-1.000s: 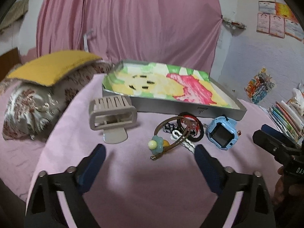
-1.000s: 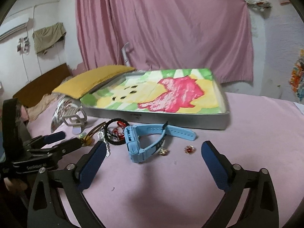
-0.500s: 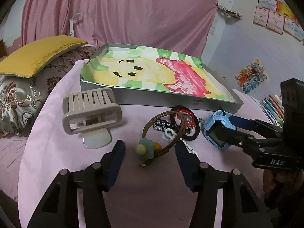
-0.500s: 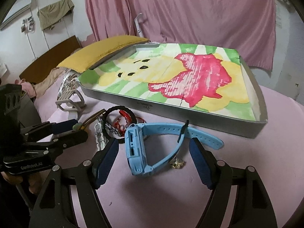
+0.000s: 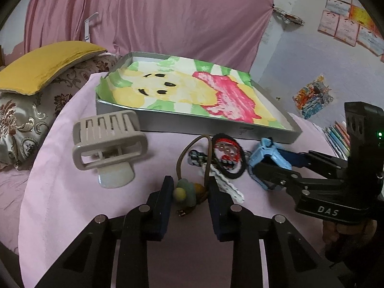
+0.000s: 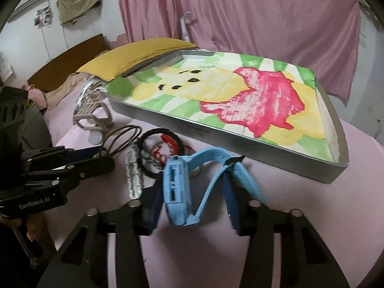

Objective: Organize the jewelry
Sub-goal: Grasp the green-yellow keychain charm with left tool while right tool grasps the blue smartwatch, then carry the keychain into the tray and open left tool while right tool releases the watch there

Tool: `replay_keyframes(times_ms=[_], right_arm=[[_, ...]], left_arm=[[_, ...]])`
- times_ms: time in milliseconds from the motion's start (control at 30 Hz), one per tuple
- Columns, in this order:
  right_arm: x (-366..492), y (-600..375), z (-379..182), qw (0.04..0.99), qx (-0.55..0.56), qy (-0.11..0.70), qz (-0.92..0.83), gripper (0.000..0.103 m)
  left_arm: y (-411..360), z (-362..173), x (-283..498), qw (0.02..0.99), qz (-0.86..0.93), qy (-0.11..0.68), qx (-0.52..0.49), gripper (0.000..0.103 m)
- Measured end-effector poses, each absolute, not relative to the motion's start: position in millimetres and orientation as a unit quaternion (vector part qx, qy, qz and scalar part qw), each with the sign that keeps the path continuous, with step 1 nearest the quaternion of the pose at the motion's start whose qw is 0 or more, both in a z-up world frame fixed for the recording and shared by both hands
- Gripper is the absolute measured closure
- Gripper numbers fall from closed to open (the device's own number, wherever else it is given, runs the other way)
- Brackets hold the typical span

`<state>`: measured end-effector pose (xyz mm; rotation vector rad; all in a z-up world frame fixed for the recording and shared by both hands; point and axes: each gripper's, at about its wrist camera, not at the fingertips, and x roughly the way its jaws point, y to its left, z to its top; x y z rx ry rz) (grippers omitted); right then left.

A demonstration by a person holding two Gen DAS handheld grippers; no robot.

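Observation:
A grey tray (image 5: 168, 122) lined with a yellow, pink and green drawing lies on the pink cloth; it also shows in the right wrist view (image 6: 276, 158). My left gripper (image 5: 189, 187) has its pads on both sides of the pompom end of a brown hair tie (image 5: 189, 189). My right gripper (image 6: 194, 184) is closed around a blue watch (image 6: 177, 187), its pads on the case and strap. A beige hair claw (image 5: 108, 144), a black and red band (image 5: 228, 153) and a white chain (image 6: 133, 175) lie between.
Pillows (image 5: 31, 91) lie at the left of the table. Coloured pencils (image 5: 338, 134) lie at the right edge. A pink curtain (image 5: 156, 16) hangs behind the tray. The pink cloth (image 6: 360, 192) lies bare to the right of the watch.
Both grippers moved forward and narrowed. The left closed in around the pompom hair tie. The right closed around the blue watch, which now tilts up.

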<state>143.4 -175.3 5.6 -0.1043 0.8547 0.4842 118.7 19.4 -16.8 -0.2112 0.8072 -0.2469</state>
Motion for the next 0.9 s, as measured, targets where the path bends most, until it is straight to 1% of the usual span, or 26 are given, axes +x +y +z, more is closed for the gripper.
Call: replay_keyframes(times_ms=[33, 67, 100, 333, 433, 533, 667, 767, 900], right_arm=[[142, -175, 6, 0.881, -0.052, 0.408, 0.235, 0.074], [139, -174, 8, 0.882, -0.053, 0.405, 0.237, 0.078], [138, -176, 9, 0.883, -0.052, 0.401, 0.237, 0.079], [123, -185, 31, 0.912, -0.028, 0.337, 0.233, 0.079], [129, -187, 50, 0.932, -0.012, 0.287, 0.223, 0.079], [139, -183, 66, 0.947, -0.003, 0.241, 0.213, 0.079], [160, -175, 79, 0.963, -0.003, 0.191, 0.189, 0.079], [177, -167, 83, 0.969, -0.011, 0.173, 0.176, 0.079], [197, -158, 82, 0.968, -0.018, 0.186, 0.169, 0.079]], left_arm=[[17, -15, 117, 0.908, -0.126, 0.386, -0.102, 0.077], [15, -14, 115, 0.91, -0.13, 0.381, -0.101, 0.077], [14, -13, 113, 0.912, -0.134, 0.376, -0.099, 0.077], [8, 9, 102, 0.933, -0.149, 0.315, -0.088, 0.077], [9, 23, 103, 0.945, -0.147, 0.279, -0.083, 0.077], [13, 40, 114, 0.959, -0.134, 0.238, -0.074, 0.077], [23, 55, 137, 0.971, -0.111, 0.202, -0.064, 0.077], [29, 62, 155, 0.976, -0.1, 0.184, -0.057, 0.077], [37, 66, 178, 0.978, -0.09, 0.182, -0.046, 0.077]])
